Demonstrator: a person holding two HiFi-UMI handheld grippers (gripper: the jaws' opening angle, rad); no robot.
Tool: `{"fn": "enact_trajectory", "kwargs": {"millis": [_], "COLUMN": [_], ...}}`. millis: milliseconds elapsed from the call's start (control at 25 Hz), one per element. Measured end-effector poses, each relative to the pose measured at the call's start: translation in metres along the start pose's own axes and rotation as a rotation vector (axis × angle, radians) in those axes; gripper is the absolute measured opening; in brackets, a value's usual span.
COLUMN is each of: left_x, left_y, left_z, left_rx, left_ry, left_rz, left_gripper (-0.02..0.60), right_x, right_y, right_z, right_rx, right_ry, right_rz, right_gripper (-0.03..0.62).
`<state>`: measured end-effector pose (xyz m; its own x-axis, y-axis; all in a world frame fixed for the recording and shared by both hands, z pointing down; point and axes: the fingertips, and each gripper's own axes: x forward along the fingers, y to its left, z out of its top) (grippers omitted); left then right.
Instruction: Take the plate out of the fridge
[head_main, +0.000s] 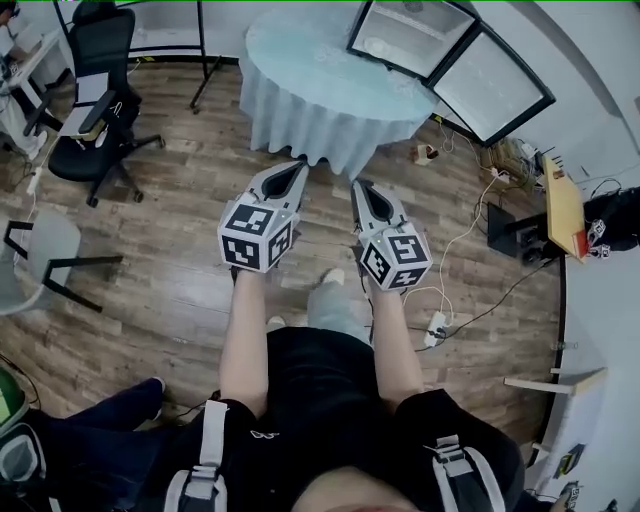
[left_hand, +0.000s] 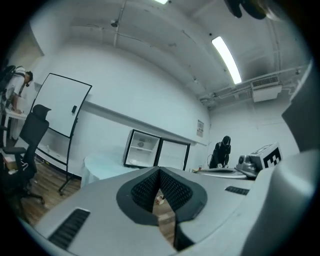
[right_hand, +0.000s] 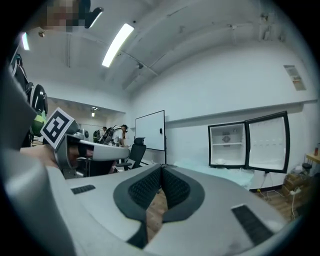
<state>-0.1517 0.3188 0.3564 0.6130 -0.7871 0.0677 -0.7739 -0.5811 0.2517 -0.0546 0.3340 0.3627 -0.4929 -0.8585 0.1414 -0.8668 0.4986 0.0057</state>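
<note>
Nothing of the task itself had been done, as far as the views showed. The mini fridge (head_main: 415, 30) stood on the round, cloth-covered desk (head_main: 300, 95) with its door (head_main: 490, 88) swung wide open to the right of the cabinet, so opening it would not be needed. The reach in, the grasp and the lift out were all left to do.

The person stood on the wooden floor (head_main: 180, 260) well back from the fridge, with the near part of the desk between them and it. Both arms were held forward and low. The left claw (head_main: 292, 175) was fully closed with its ribbed pads meeting at the tips, and nothing was between them; only floor showed through the small gap behind the tips. The right claw (head_main: 361, 194) was closed in the same way and held nothing. Both claws pointed toward the fridge but were well apart from it and over the floor, short of the desk edge.

The plate was not yet out. In the right gripper view a small pale dish (right_hand: 221, 160) lay on the floor of the fridge compartment, below its one shelf, and I took this to be the plate. It was too small there to make out its shape with certainty. Nothing touched it.

My judgement was that the task stood at its very start. The person would have to step in toward the fridge, open one claw, and bring it level with the lower compartment before any grasp could be made.
</note>
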Motion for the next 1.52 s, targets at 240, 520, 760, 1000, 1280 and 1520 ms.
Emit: {"fn": "enact_trajectory", "kwargs": {"millis": [240,520,760,1000,1280,1520], "left_x": [0.031,0.075,0.098,0.152,0.246,0.321], "left_y": [-0.013,-0.024,-0.008,0.018,0.026,0.038], "left_z": [0.031,0.021,0.016,-0.022,-0.025,-0.008], "left_rx": [-0.076,-0.024,-0.172,-0.243,-0.35,-0.416], "left_ry": [-0.087,-0.005,-0.08,0.001,0.001,-0.015], "left_rz": [-0.071,-0.11,-0.124,-0.055,-0.029,-0.002], "left_gripper": [0.012,0.012,0.012,0.013,0.012,0.012], "right_x": [0.007,0.022,0.039,0.065,0.081,0.121], "right_y": [-0.031,-0.063,-0.092,-0.133,-0.263,-0.312], "right_z": [0.031,0.028,0.01,-0.027,-0.012,-0.003], "right_rx": [-0.01,0.007,0.054,0.115,0.208,0.189], "right_ry": [-0.073,-0.064,-0.039,0.031,-0.032,-0.028], "right_rz": [-0.026,-0.033,-0.032,-0.038,-0.14,-0.049], "right_gripper": [-0.002,-0.002,-0.002,-0.002,-0.002,-0.002]}}
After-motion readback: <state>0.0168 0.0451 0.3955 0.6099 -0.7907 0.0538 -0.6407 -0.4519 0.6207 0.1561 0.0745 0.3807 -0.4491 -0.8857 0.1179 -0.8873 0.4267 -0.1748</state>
